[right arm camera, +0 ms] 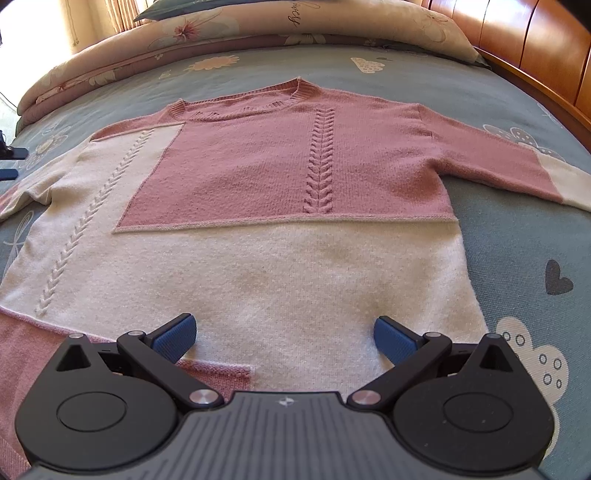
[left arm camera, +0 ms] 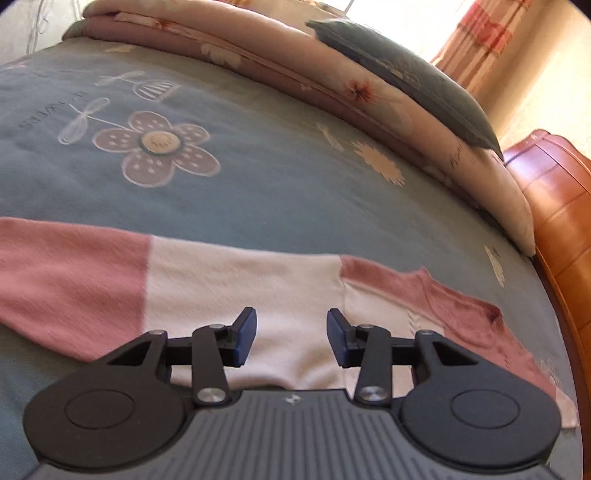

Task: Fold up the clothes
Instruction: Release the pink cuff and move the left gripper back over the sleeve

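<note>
Sweater (right arm camera: 280,192), knitted in pink and cream blocks with two raised braid columns, lies spread flat, front up, across the middle of the right wrist view, its ribbed neckline toward the top of the frame and both sleeves stretched out to the sides on a grey-blue bedspread (right arm camera: 517,240) printed with flowers and hearts. At the bottom of that view the right gripper (right arm camera: 284,338) hovers over the cream hem area, its blue pads (right arm camera: 175,338) standing wide apart with nothing between them but the fabric below. In the left wrist view the same sweater (left arm camera: 240,280) runs as a band across the lower half of the frame, a pink and cream sleeve reaching out to the left edge. The left gripper (left arm camera: 291,338) sits above the cream part, jaws partly apart and clamped on nothing. A folded floral quilt (left arm camera: 332,85) crosses the upper part of that frame with a dark grey pillow (left arm camera: 406,74) resting on it, and a glossy wooden headboard (left arm camera: 557,214) fills the right edge. Curtains (left arm camera: 480,33) glow in the upper right corner.
</note>
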